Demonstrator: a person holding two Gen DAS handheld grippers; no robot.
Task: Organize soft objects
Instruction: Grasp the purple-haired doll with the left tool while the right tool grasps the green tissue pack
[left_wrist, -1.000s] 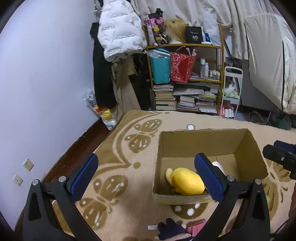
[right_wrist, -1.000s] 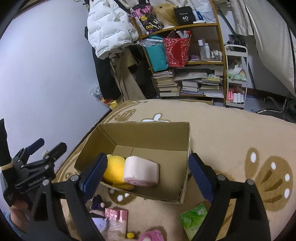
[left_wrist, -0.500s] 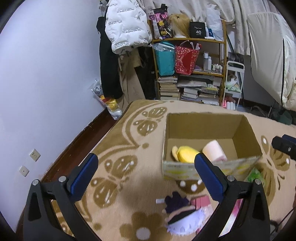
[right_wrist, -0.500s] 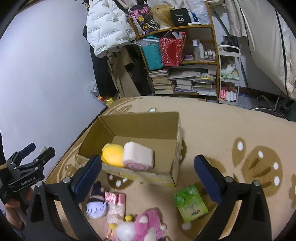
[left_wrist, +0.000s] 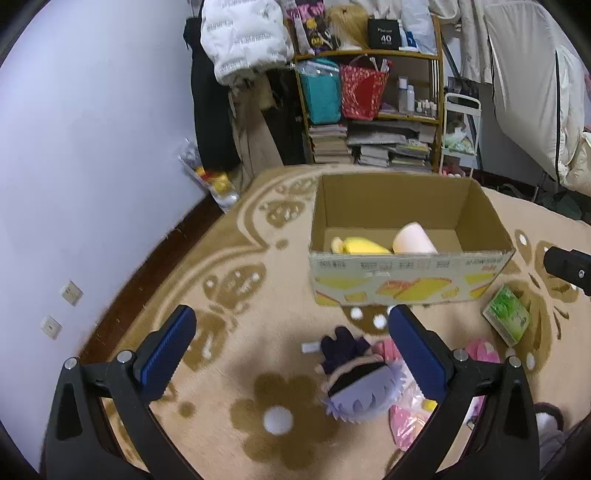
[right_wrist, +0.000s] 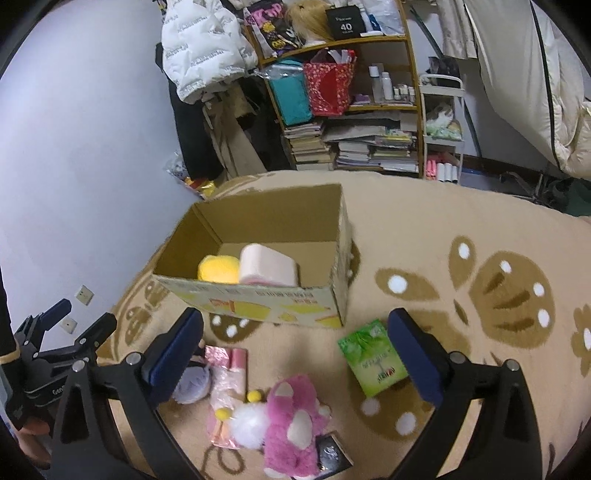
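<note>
An open cardboard box (left_wrist: 406, 280) (right_wrist: 255, 299) sits on the patterned carpet and holds a yellow plush (left_wrist: 364, 245) (right_wrist: 218, 267) and a pink roll cushion (left_wrist: 413, 240) (right_wrist: 267, 266). In front of it lie a doll with lilac hair (left_wrist: 358, 387) (right_wrist: 192, 384), a pink plush (right_wrist: 293, 424), pink packets (right_wrist: 225, 373) and a green packet (left_wrist: 506, 314) (right_wrist: 373, 358). My left gripper (left_wrist: 291, 354) stands open above the carpet, left of the doll. My right gripper (right_wrist: 295, 354) is wide open over the pink plush and packets, with nothing between its fingers.
A wooden shelf (left_wrist: 369, 96) with bags, books and bottles stands at the back, with a white jacket (right_wrist: 203, 48) hanging beside it. A pale wall (left_wrist: 92, 147) with sockets runs along the left. A small black card (right_wrist: 332, 454) lies by the pink plush.
Both grippers have drawn back from the box, which now looks farther off. The toys and packets on the carpet in front of it have come into view.
</note>
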